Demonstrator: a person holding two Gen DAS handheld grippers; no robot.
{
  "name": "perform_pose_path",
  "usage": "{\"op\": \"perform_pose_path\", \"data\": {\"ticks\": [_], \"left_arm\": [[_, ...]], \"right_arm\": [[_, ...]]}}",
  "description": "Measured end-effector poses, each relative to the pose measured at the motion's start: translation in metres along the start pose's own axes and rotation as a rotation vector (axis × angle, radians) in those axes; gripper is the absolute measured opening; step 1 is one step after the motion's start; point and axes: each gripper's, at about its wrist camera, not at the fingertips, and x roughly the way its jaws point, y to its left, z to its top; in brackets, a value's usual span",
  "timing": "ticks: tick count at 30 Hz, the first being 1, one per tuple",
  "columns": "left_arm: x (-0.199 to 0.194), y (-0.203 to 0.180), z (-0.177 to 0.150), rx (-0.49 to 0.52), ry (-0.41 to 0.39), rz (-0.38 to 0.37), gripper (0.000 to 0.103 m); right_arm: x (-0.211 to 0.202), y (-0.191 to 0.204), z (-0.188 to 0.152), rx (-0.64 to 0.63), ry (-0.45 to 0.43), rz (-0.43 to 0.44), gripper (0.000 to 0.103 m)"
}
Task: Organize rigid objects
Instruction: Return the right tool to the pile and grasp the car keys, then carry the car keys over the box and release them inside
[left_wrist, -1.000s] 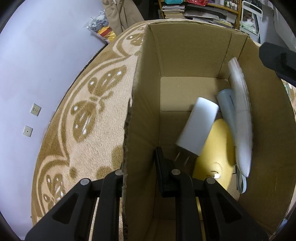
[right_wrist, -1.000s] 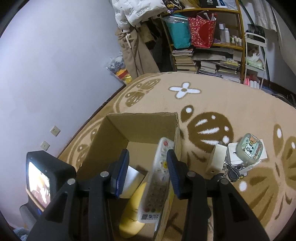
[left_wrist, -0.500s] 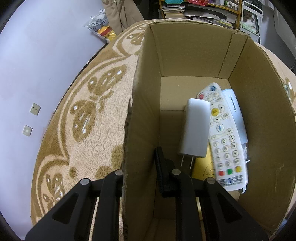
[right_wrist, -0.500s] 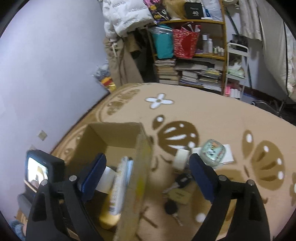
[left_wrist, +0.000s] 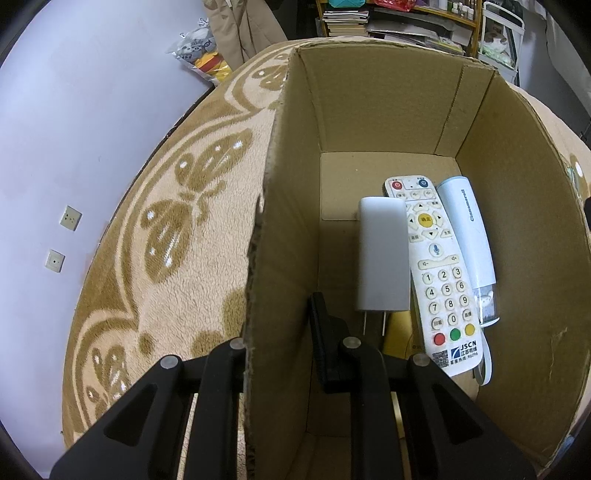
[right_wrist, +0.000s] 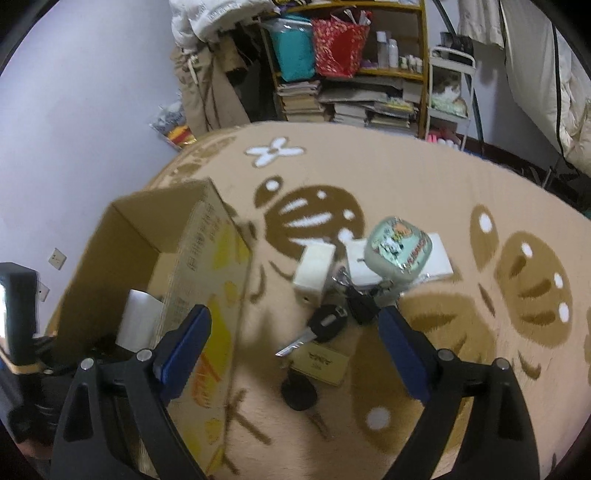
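My left gripper (left_wrist: 280, 325) is shut on the left wall of the cardboard box (left_wrist: 388, 110), one finger inside and one outside. Inside lie a white remote (left_wrist: 434, 273), a white plug charger (left_wrist: 382, 258), a pale blue tube (left_wrist: 469, 236) and a yellow object (left_wrist: 397, 332) beneath them. My right gripper (right_wrist: 295, 317) stands wide open and holds nothing, just right of the box (right_wrist: 207, 266). It hangs above a car key (right_wrist: 327, 325), a gold tag (right_wrist: 321, 363) and a black fob (right_wrist: 299, 393) on the rug.
Beyond the keys lie a cream adapter block (right_wrist: 314, 269), a round cartoon-printed pouch (right_wrist: 397, 251) and a flat white pad (right_wrist: 439, 258). A cluttered bookshelf (right_wrist: 351, 74) and hanging clothes stand past the rug's far edge. A wall borders the rug on the left.
The remote left my right gripper and now lies flat in the box beside the charger. The right gripper opened wide and swung right, over the keys. The left gripper stayed put.
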Motion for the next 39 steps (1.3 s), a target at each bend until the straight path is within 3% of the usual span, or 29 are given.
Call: {"op": "perform_pose_path", "data": {"ticks": [8, 14, 17, 19, 21, 24, 30, 39], "left_arm": [[0.000, 0.000, 0.000, 0.002, 0.000, 0.002, 0.017], [-0.001, 0.000, 0.000, 0.003, 0.000, 0.002, 0.018], [0.000, 0.000, 0.000, 0.003, 0.000, 0.002, 0.018], [-0.001, 0.000, 0.000, 0.002, 0.000, 0.002, 0.017], [-0.001, 0.000, 0.000, 0.003, 0.000, 0.002, 0.017], [-0.001, 0.000, 0.000, 0.003, 0.000, 0.002, 0.017], [-0.001, 0.000, 0.000, 0.003, 0.000, 0.003, 0.017], [-0.001, 0.000, 0.001, 0.004, 0.000, 0.004, 0.017]], "right_arm": [[0.027, -0.018, -0.015, 0.071, 0.084, 0.013, 0.096], [0.034, -0.017, -0.023, 0.045, 0.131, -0.008, 0.092], [0.040, -0.015, -0.027, 0.032, 0.169, -0.003, 0.073], [0.047, -0.014, -0.031, 0.028, 0.204, 0.017, 0.049], [0.050, -0.013, -0.034, 0.014, 0.215, 0.008, 0.039], [0.045, -0.009, -0.033, -0.007, 0.199, 0.062, 0.004], [0.033, -0.006, -0.028, -0.028, 0.154, 0.018, 0.003], [-0.018, -0.015, -0.006, 0.026, -0.030, 0.038, 0.003]]}}
